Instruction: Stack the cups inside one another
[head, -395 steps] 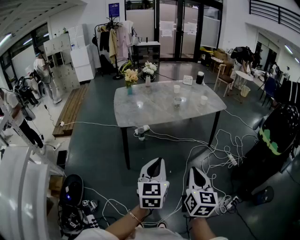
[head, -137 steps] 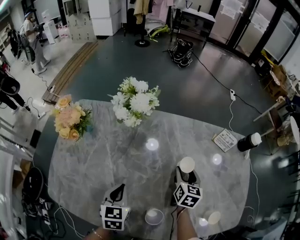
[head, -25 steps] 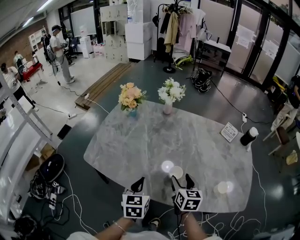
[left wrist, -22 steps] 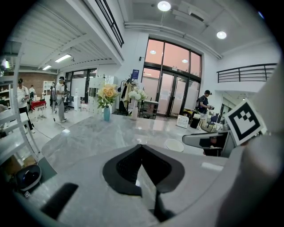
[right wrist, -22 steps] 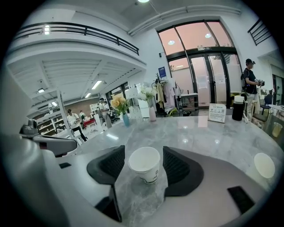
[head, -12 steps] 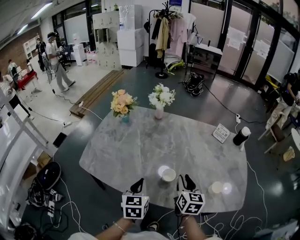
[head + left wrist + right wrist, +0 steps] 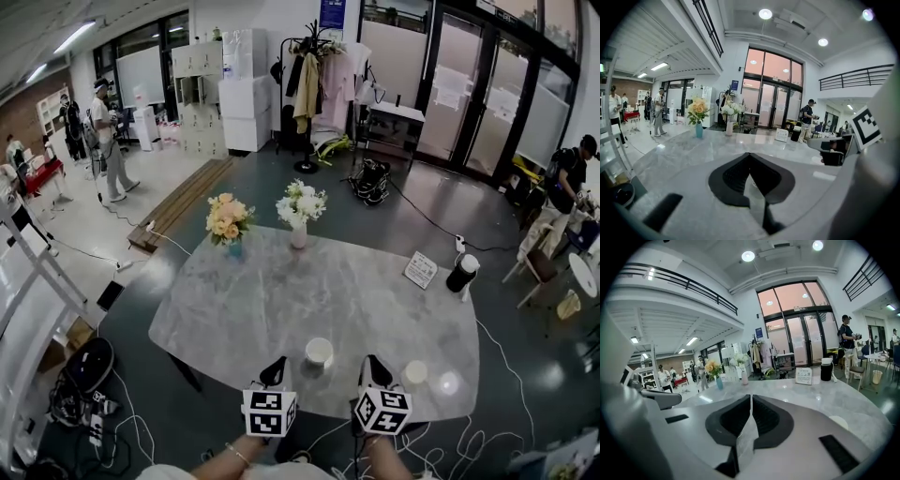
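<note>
Jaws first. Right gripper (image 7: 751,397): the two jaws are closing, all but met at the tips, with nothing between them. Left gripper (image 7: 749,155): jaws clenched together, likewise empty. Both grippers hang at the near edge of the grey marble table (image 7: 262,291), clear of the cups and pointing across it.

Cups. We find them in two places. A white cup (image 7: 319,352) stands upright on the table just ahead, between the lines of the two grippers. A second cup (image 7: 414,372) stands upright to the right of the right gripper, well apart from the first. Both are pale, plain and mouth up. Whether the first is one cup or several nested we cannot tell from the head view.

Step, as we judge it: between grasps. One cup stands alone, so the stacking looks unfinished. The next move calls for the right gripper to open, take the lone cup by its wall, carry it over the other's mouth and lower it in straight. Light cups may tip.
</note>
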`<move>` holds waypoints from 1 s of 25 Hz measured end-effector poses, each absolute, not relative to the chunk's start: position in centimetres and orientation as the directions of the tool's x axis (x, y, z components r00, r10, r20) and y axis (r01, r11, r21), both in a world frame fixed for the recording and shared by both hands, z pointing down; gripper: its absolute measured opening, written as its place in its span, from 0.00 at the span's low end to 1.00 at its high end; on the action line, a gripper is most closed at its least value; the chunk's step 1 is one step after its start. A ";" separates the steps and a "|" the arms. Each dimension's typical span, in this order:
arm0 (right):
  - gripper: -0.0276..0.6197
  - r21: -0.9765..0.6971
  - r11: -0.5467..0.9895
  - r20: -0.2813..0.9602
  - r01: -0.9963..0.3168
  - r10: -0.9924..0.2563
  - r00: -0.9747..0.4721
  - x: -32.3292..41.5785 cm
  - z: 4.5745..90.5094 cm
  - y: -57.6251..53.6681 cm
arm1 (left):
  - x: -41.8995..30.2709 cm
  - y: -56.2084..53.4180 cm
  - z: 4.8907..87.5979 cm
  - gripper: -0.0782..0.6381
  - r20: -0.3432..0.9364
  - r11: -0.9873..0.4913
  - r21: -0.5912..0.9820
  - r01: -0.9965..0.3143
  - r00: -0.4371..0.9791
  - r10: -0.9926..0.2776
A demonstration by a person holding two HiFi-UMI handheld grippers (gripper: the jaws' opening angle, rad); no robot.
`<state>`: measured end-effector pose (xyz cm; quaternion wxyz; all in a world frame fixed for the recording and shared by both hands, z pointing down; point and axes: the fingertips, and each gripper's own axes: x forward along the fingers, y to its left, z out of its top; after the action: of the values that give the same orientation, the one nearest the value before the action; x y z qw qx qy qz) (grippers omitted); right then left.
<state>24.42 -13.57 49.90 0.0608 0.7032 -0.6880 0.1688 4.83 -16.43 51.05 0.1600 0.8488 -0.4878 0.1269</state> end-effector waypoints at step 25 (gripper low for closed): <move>0.07 -0.175 -0.217 0.284 -0.960 -0.945 0.162 27.0 47.0 -9.4 | 6.9 -18.1 48.1 0.10 0.334 -0.565 0.166 -0.808 0.585 -0.739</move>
<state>26.96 -9.44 46.97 0.0228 0.7618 -0.6254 0.1674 6.86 -18.09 48.12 0.1520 0.8772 -0.4409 0.1140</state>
